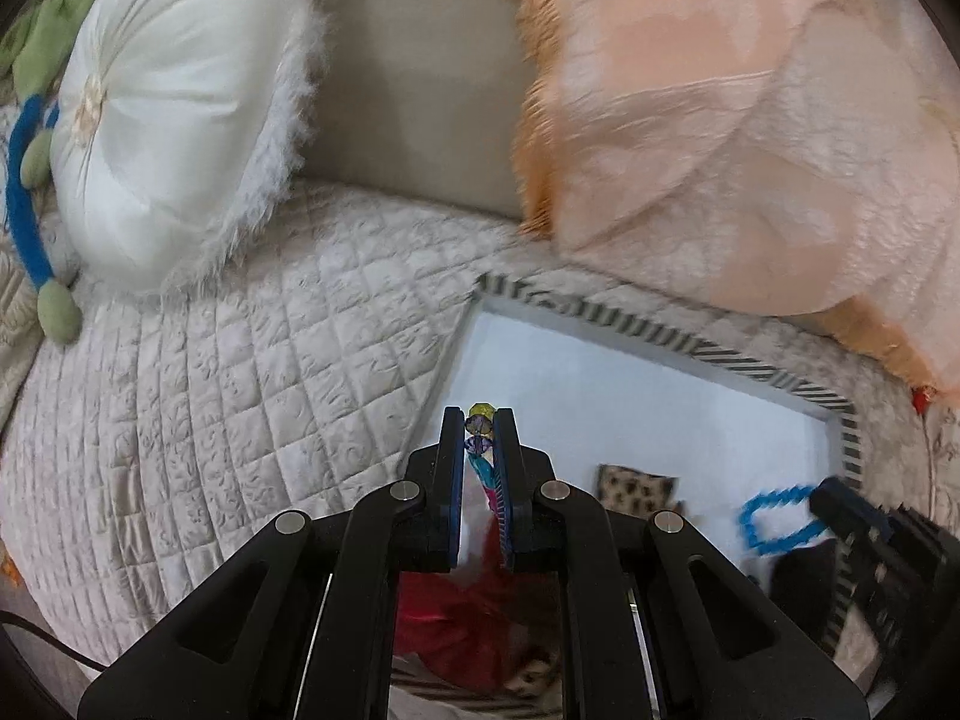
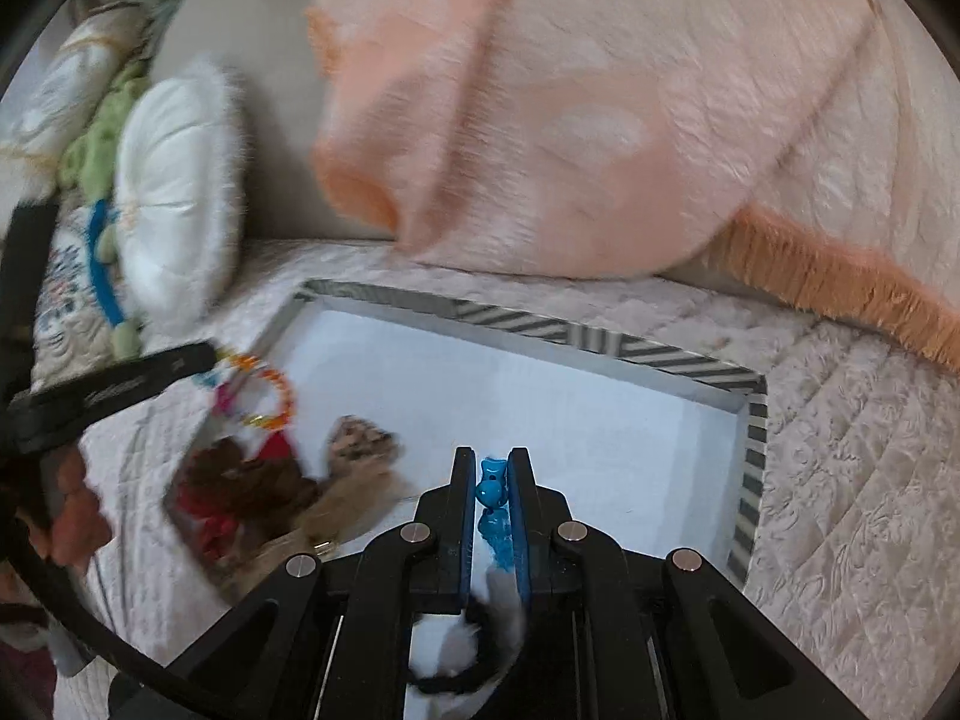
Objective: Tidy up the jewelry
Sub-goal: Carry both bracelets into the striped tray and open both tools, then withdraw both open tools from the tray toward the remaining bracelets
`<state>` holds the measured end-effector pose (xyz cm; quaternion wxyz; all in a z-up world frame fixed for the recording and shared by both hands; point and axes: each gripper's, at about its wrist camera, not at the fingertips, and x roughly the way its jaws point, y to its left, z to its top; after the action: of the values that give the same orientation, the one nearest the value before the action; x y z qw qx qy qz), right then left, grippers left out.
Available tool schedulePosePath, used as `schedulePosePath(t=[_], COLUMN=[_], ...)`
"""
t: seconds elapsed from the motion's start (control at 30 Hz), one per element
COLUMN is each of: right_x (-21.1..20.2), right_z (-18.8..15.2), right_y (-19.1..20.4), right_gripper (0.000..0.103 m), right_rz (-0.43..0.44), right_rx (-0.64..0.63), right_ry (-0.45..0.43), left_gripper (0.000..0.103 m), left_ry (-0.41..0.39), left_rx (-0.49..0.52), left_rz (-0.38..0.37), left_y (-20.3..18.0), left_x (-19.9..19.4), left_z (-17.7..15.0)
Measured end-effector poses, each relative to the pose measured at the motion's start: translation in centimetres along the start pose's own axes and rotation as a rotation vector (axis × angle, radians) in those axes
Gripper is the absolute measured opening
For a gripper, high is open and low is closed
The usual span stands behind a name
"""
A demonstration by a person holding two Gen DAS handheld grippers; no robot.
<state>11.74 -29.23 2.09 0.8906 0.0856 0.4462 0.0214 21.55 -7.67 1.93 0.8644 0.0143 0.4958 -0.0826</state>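
My left gripper (image 1: pixel 479 423) is shut on a multicoloured bead bracelet (image 1: pixel 480 420); it also shows in the right wrist view (image 2: pixel 264 387), dangling above the tray's left edge. My right gripper (image 2: pixel 493 468) is shut on a blue bead bracelet (image 2: pixel 492 489), which hangs as a loop in the left wrist view (image 1: pixel 774 519). Both are held over a white tray with a striped rim (image 1: pixel 714 354) (image 2: pixel 576 336) on the quilted bed. Inside the tray lie a leopard-print scrunchie (image 1: pixel 636 483) (image 2: pixel 360 441), a red scrunchie (image 1: pixel 456 612) (image 2: pixel 210 522) and a black-and-white furry item (image 2: pixel 474 642).
A peach blanket (image 1: pixel 720 120) (image 2: pixel 570 120) is heaped behind the tray. A white round cushion (image 1: pixel 174 120) (image 2: pixel 174 192) and a green-blue plush toy (image 1: pixel 36 180) lie at the left on the quilted cover (image 1: pixel 240 390).
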Motion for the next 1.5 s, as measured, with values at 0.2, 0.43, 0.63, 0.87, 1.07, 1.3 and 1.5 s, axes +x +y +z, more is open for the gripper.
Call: schedulePosePath(t=[0.2,0.43,0.63,0.87,1.07,1.3,1.5], right_x=[1.8,2.1,0.7,-0.8,-2.4,-3.8,-5.0], right_z=[-0.2,-0.5,-1.4,-3.1,-3.8,-4.3,-5.4], right_y=[-2.8,-4.5,-3.8,-3.1,-2.4,-0.8,0.2], right_gripper=[0.01,0.018,0.023,0.026,0.029,0.033,0.035], right_rz=[-0.083,-0.132,-0.116,-0.1,-0.088,-0.074,-0.062], right_rx=[0.049,0.098,0.077,0.07,0.069,0.045,0.039], right_ry=[0.005,0.011,-0.014,-0.007,-0.017,-0.023,-0.025], left_gripper=[0.008,0.009,0.025,0.04,0.04,0.04,0.04], left_ry=[0.045,0.035,0.033,0.01,-0.011,-0.037,-0.046], left_rx=[-0.012,-0.007,0.014,0.022,0.035,0.042,0.037], left_rz=[0.036,0.019,0.021,0.022,0.03,0.037,0.041], left_y=[1.7,1.6,1.2,0.4,0.2,0.2,0.4], left_x=[2.3,2.3,2.0,0.5,-1.3,-3.5,-4.8], left_z=[-1.8,-2.4,-3.2,-3.9,-4.6,-5.5,-6.5])
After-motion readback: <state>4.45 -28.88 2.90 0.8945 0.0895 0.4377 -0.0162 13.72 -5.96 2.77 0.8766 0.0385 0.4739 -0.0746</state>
